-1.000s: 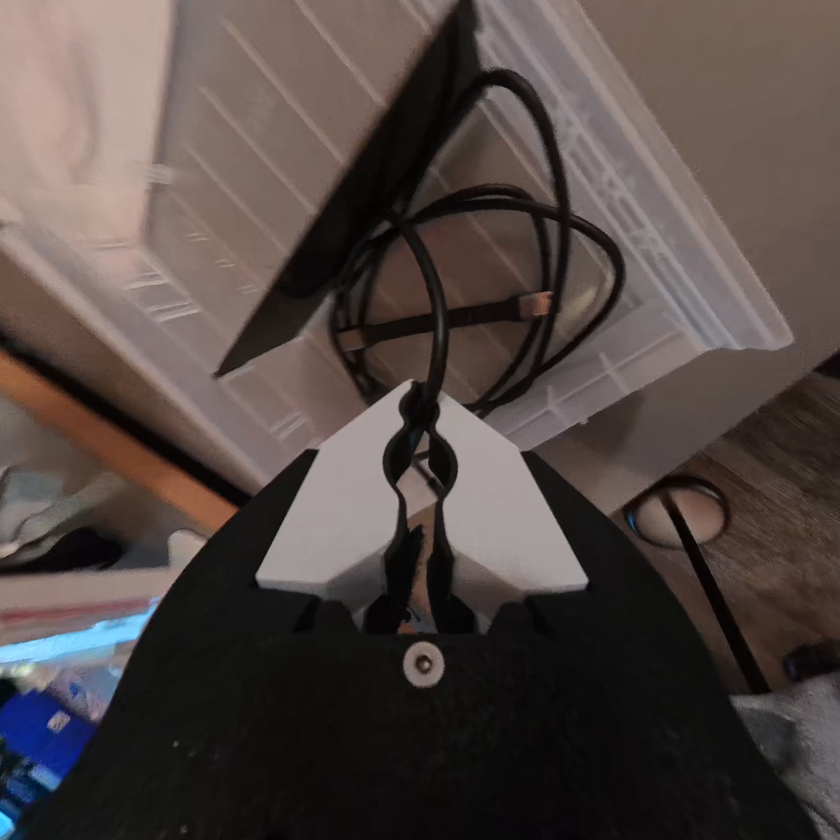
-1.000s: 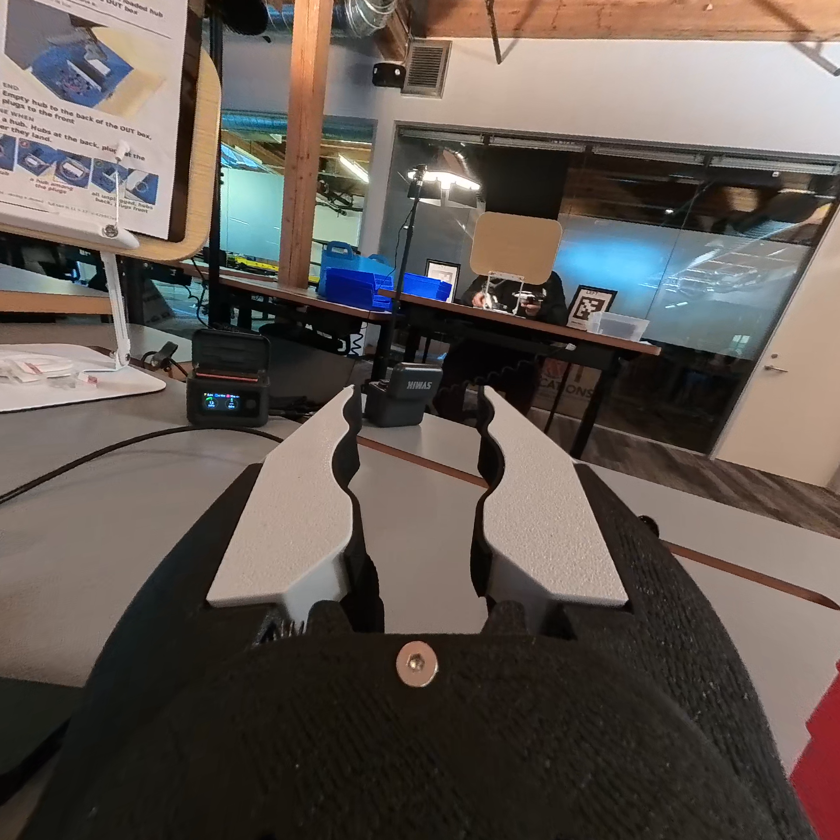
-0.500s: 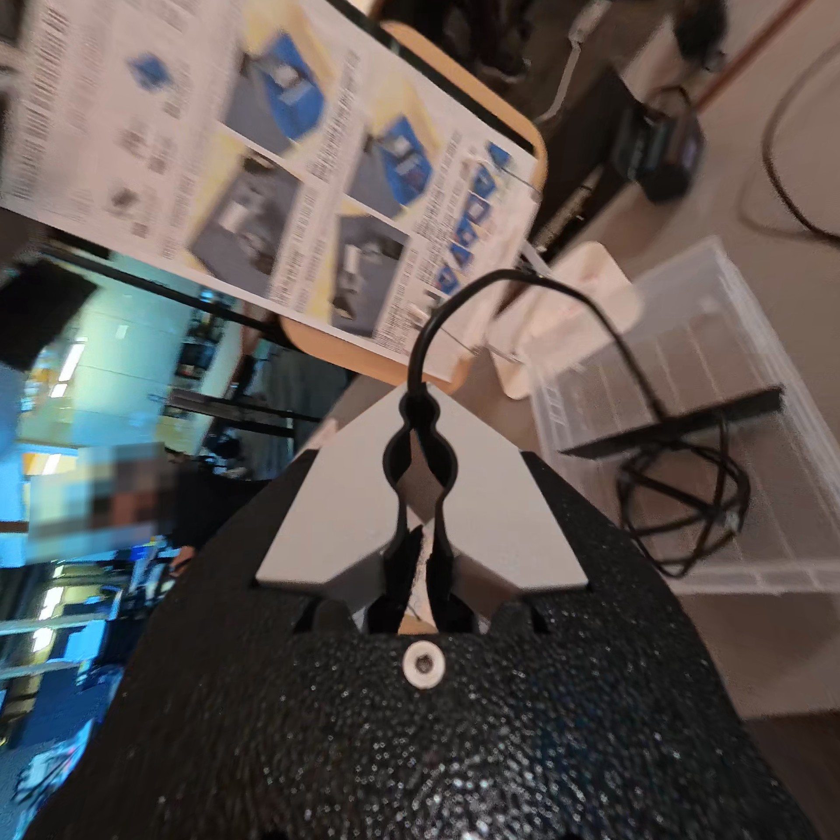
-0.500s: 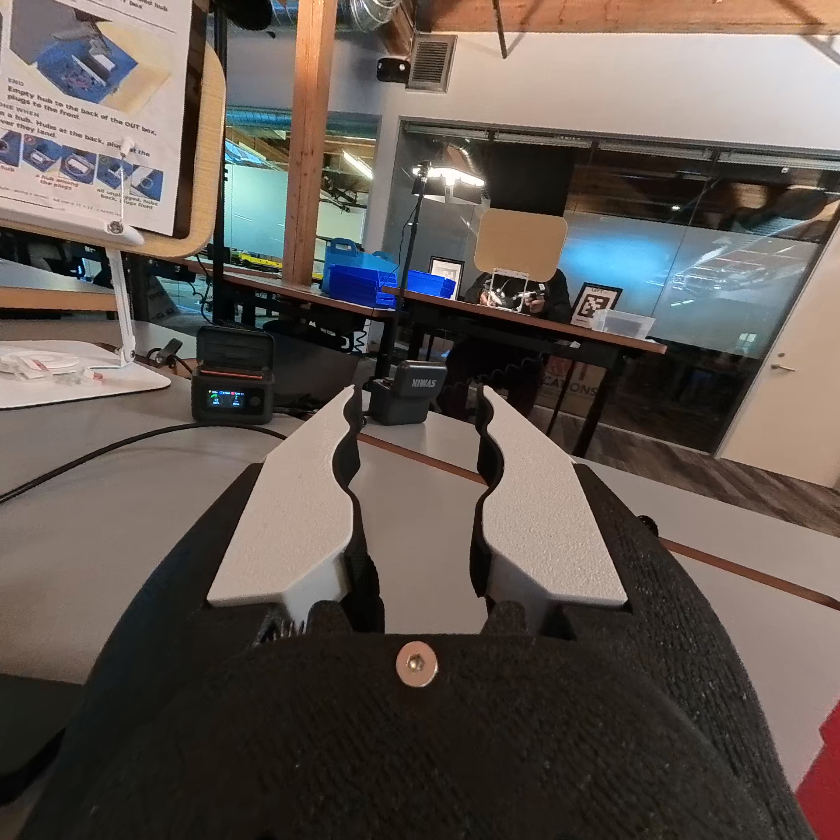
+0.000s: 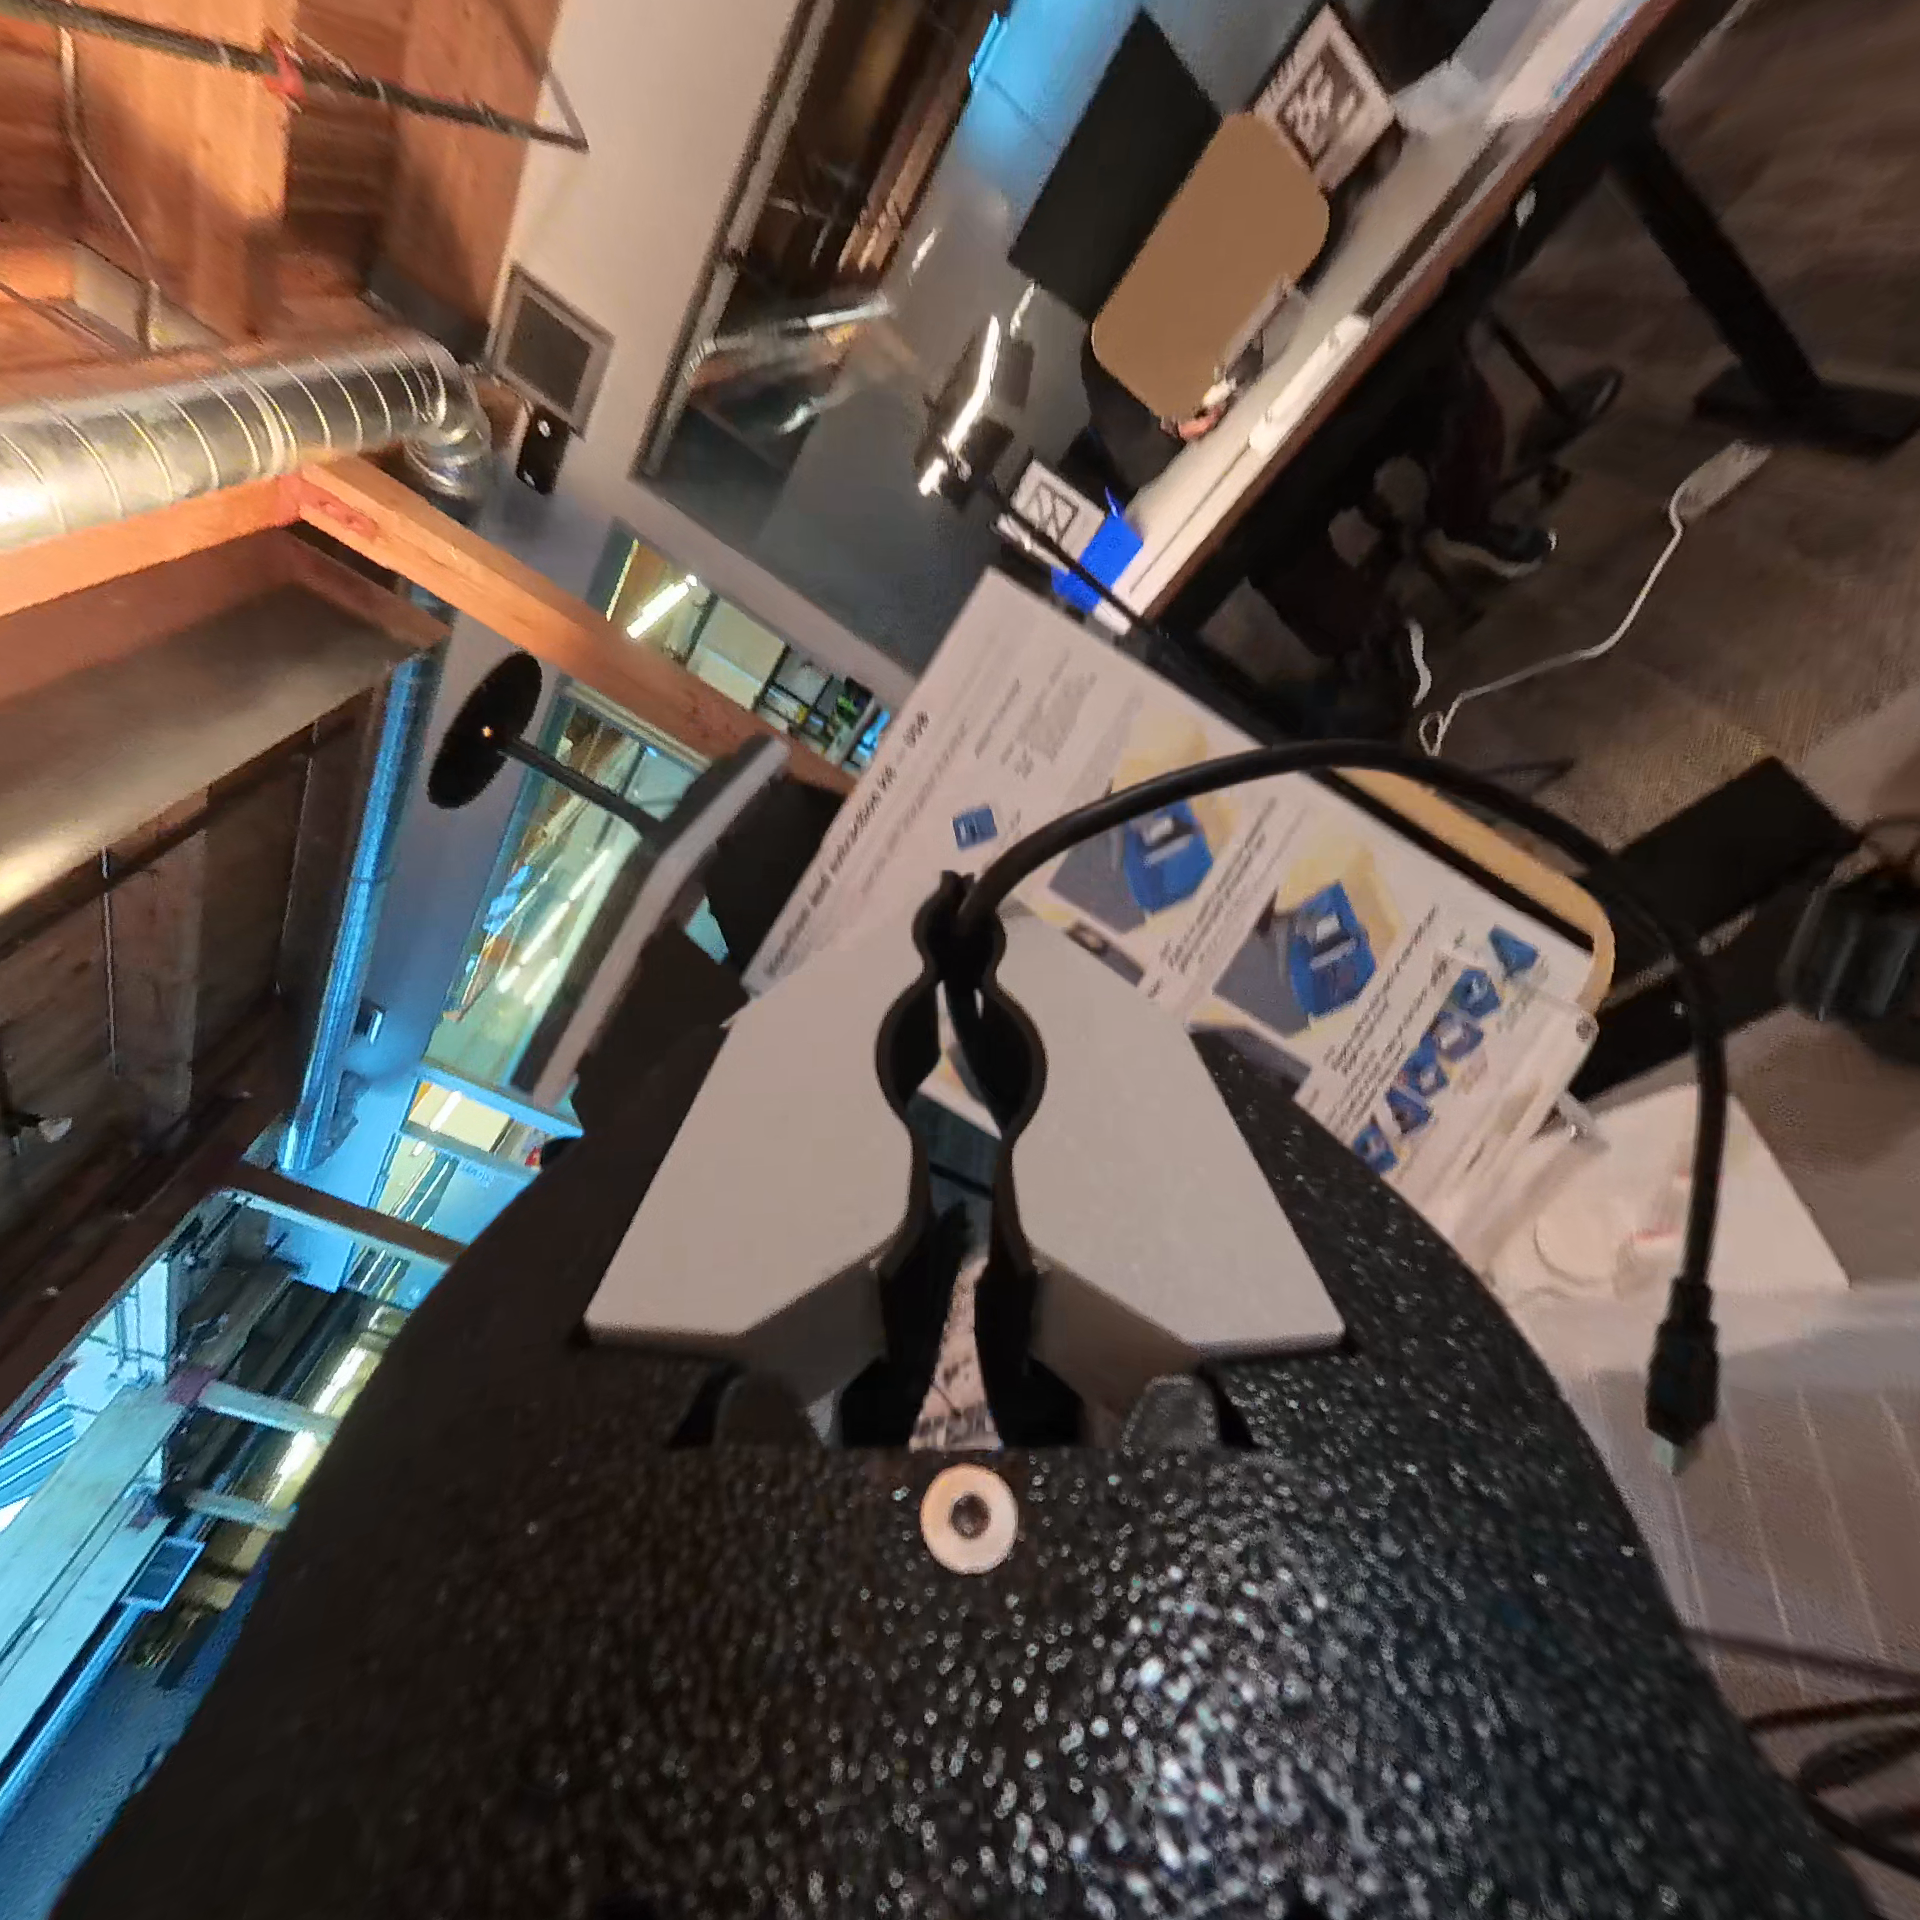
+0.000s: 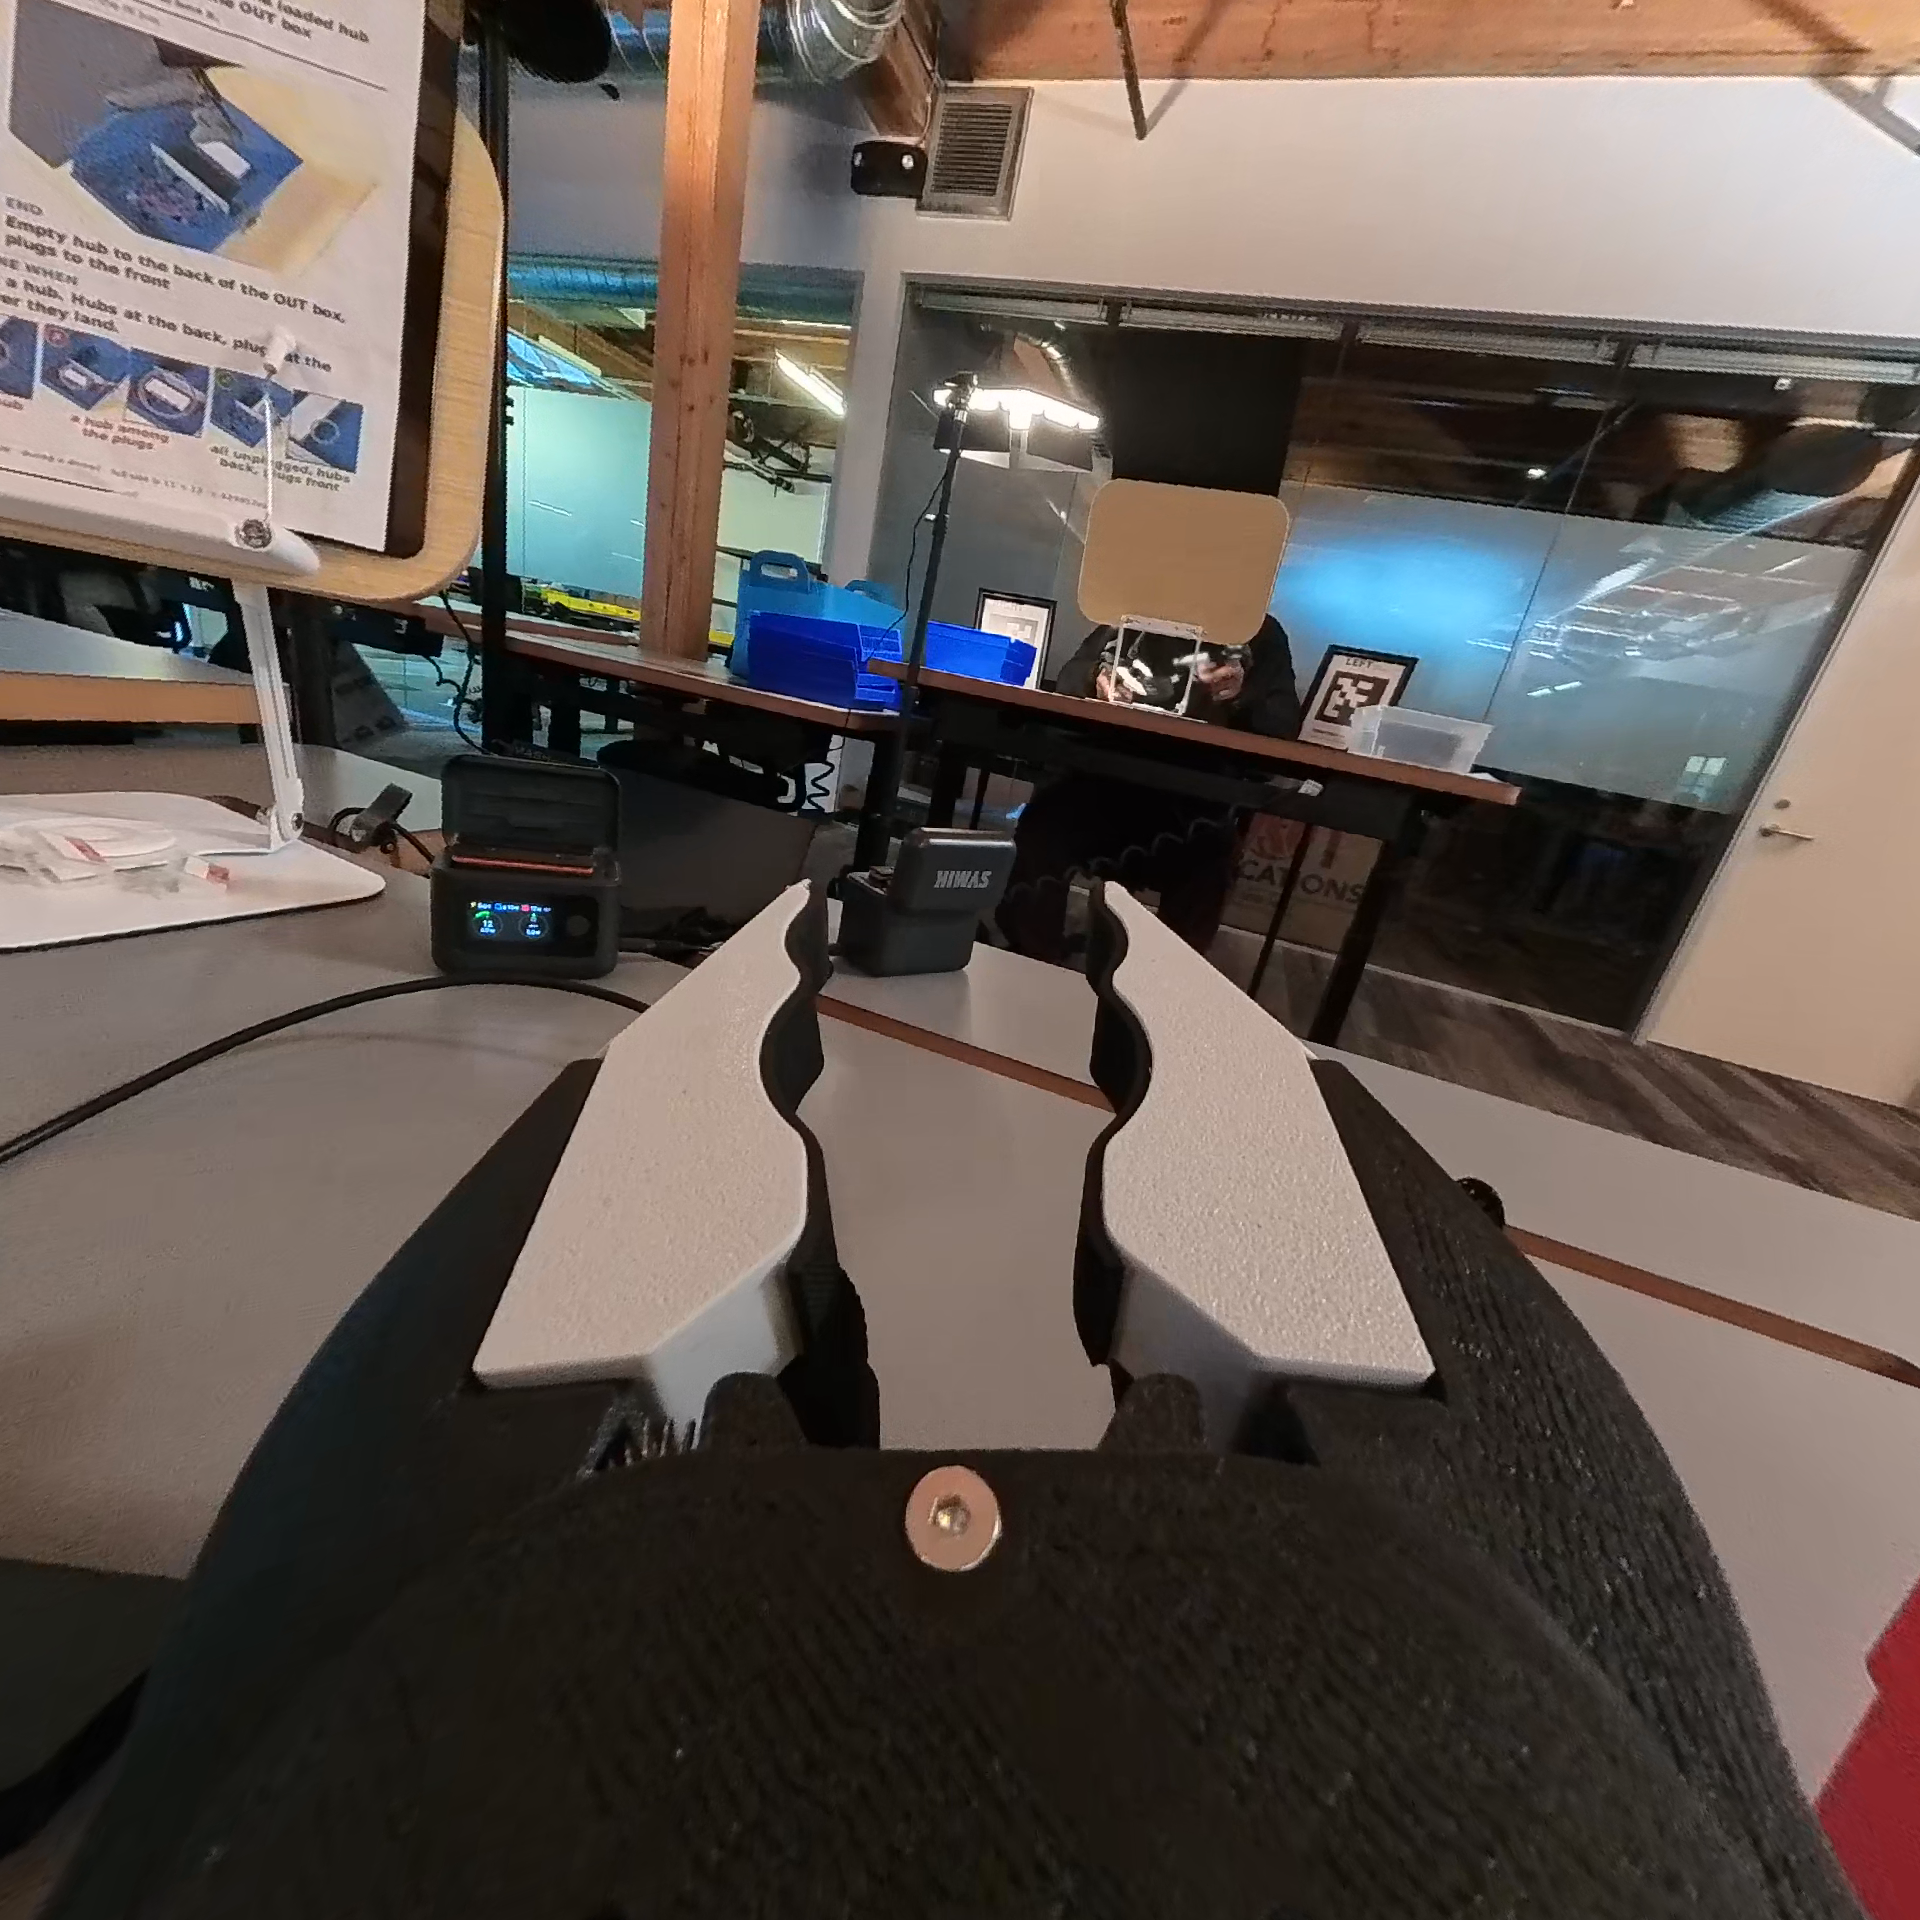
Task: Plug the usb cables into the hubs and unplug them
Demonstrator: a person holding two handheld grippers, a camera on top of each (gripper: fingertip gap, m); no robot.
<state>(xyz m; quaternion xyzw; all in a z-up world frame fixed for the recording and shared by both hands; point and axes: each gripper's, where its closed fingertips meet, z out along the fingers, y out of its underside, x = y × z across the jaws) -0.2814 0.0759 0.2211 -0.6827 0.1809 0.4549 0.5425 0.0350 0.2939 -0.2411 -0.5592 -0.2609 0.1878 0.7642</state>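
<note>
My left gripper is shut on a black USB cable. It is lifted high and tilted, pointing at the room. The cable arcs up from the fingertips, over to the right, and hangs down. Its plug dangles free at the right with the metal tip pointing down. My right gripper is open and empty, held low over the grey table. No hub shows in either view.
An instruction sheet on a white stand stands at the table's left, also in the left wrist view. Two small dark devices sit at the far edge. A black cord lies across the table. A person sits at a distant table. Tip to tip, the grippers are about 60 cm apart.
My left gripper has lifted the cable up out of the clear bin and swung away from it; the plug end now hangs free. My right gripper has barely moved.
</note>
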